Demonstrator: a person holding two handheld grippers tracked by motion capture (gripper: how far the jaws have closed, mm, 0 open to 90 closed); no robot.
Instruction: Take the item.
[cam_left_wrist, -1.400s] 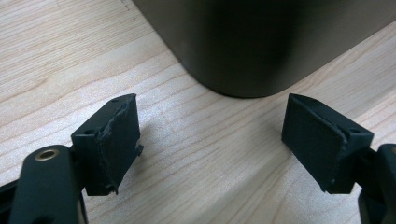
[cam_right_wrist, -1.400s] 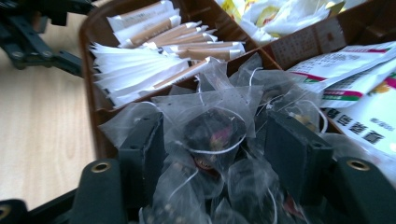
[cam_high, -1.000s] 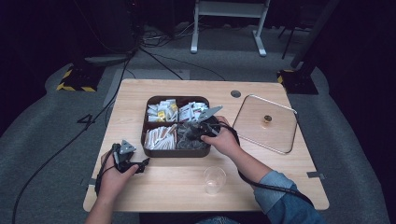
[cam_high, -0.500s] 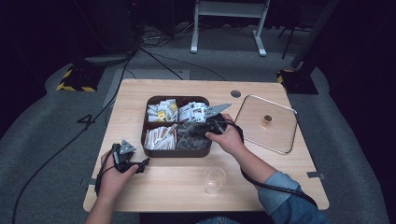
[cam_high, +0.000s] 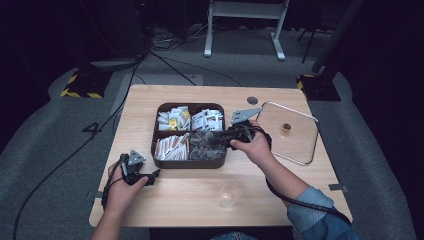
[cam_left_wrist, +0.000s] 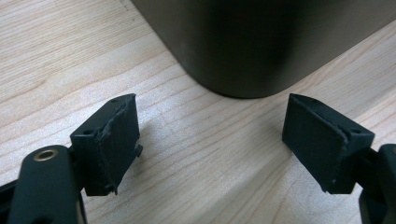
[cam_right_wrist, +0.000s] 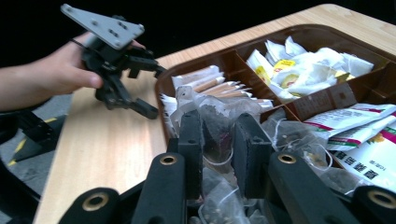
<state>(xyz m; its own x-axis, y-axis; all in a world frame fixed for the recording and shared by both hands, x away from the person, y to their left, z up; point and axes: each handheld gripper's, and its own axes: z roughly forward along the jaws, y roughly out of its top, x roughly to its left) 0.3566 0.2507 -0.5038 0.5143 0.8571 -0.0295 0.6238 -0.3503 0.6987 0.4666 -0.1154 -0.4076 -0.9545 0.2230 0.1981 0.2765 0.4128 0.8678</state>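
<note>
The dark brown four-compartment tray (cam_high: 222, 159) sits in the middle of the pale wooden table (cam_high: 165, 200), and everything here is best placed against it. The right gripper (cam_high: 207, 138) reaches over the tray's near-right compartment, its body lying roughly level and its tips pointing across the tray toward the tray's left side. In the right gripper view its two black jaws are closed on a clear plastic tea-bag sachet (cam_right_wrist: 215, 122) with dark contents (a crinkly thing, its edges hard to make out); the jaws have just been closing, and the sachet is pinched between the pads. The sachet stands on end in the grip, its long axis running up out of the jaws, top edge away from the hand, above the heap of similar clear sachets (cam_high: 205, 150) in that same compartment. The left gripper (cam_high: 150, 176) rests low at the tray's near-left corner, just off the tray's wall; in the left gripper view its jaws stand wide apart with nothing between them, bare wood under them and the rounded tray corner straight ahead. Beyond the tray's right side lies a square glass lid with a small brass knob (cam_high: 289, 131), flat on the table. On the person's side of the tray, near the table edge, stands a small clear glass cup (cam_high: 229, 192).
</note>
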